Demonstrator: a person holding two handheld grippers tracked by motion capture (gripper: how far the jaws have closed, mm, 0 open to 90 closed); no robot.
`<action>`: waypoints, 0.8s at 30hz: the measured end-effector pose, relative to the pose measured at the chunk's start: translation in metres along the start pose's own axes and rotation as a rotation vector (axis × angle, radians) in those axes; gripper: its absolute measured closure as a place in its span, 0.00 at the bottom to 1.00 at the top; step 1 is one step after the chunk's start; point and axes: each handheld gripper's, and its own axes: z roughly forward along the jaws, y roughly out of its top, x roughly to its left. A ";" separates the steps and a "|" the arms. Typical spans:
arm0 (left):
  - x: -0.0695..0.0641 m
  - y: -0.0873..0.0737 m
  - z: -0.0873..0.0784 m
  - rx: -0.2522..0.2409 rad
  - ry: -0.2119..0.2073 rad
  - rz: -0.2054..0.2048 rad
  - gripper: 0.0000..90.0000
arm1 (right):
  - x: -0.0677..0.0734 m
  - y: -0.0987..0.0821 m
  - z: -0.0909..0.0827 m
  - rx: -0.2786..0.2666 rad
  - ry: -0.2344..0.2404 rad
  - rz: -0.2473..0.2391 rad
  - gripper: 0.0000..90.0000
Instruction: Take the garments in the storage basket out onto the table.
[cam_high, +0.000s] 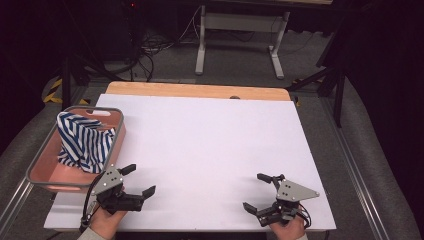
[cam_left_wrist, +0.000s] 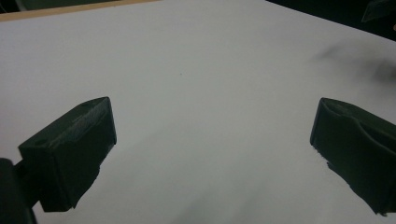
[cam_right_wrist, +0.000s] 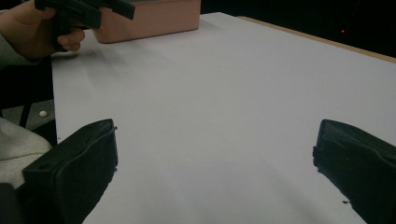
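The blue-and-white striped cloth (cam_high: 84, 141) is seen bunched inside the pink basket (cam_high: 118, 134) at the table's left edge, ahead and slightly left of the left gripper (cam_high: 139, 180), which is held just beside the basket with jaws spread wide and empty. The right gripper (cam_high: 259, 191), likewise spread and empty, is held well apart, so the cloth is best reached by the left

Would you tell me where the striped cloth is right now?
In the high view, the striped cloth lies bunched inside the pink basket at the table's left edge, just beyond the open left gripper.
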 end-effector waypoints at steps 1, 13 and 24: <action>0.000 0.000 0.000 0.000 0.000 0.000 0.02 | 0.000 0.000 0.000 0.000 -0.001 0.001 0.00; -0.007 0.015 -0.010 0.006 -0.012 0.016 0.02 | 0.000 0.000 0.002 0.006 0.008 0.001 0.00; -0.010 0.030 -0.019 0.024 -0.034 0.028 0.02 | 0.000 -0.001 0.003 0.011 0.017 0.000 0.00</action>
